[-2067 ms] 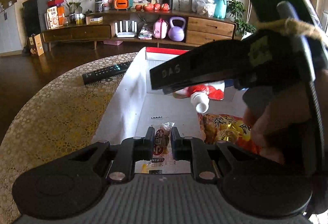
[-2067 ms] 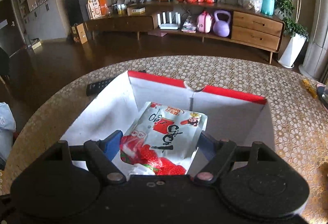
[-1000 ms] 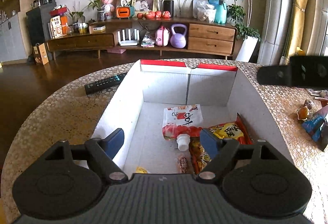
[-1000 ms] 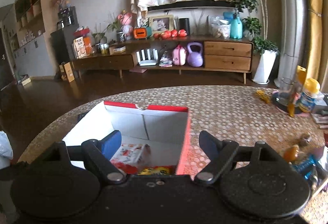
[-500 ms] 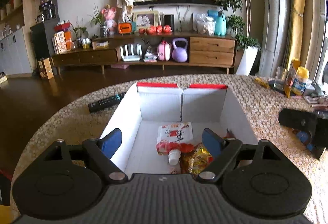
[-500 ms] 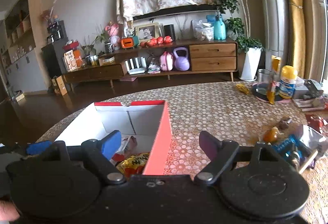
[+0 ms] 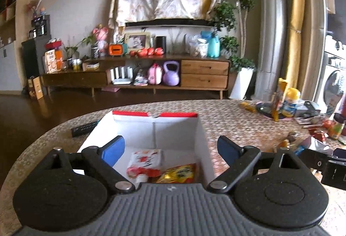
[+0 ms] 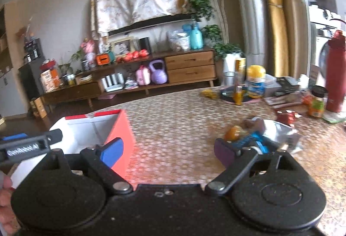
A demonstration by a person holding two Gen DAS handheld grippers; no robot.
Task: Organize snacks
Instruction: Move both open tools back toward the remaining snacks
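A white cardboard box with a red rim [image 7: 154, 115] stands on the patterned table; it also shows in the right wrist view [image 8: 120, 128]. Inside lie a white and red spout pouch [image 7: 144, 160] and a yellow and red snack bag [image 7: 179, 174]. My left gripper [image 7: 170, 148] is open and empty above the box's near end. My right gripper [image 8: 168, 149] is open and empty over the table to the right of the box. Loose snacks lie ahead of it: an orange sweet [image 8: 232, 133], a blue packet [image 8: 250, 141] and a silver bag [image 8: 279, 130].
A black remote [image 7: 83, 128] lies left of the box. At the table's far right stand a red bottle [image 8: 336, 76], a small jar [image 8: 316, 104], a yellow-capped tub [image 8: 256, 80] and other clutter. The right gripper's body [image 7: 324, 164] shows at the left view's right edge.
Both grippers have let go of their snacks into the box, opened and pulled back upward. The right gripper has swung right, from over the box toward the loose snacks on the table.
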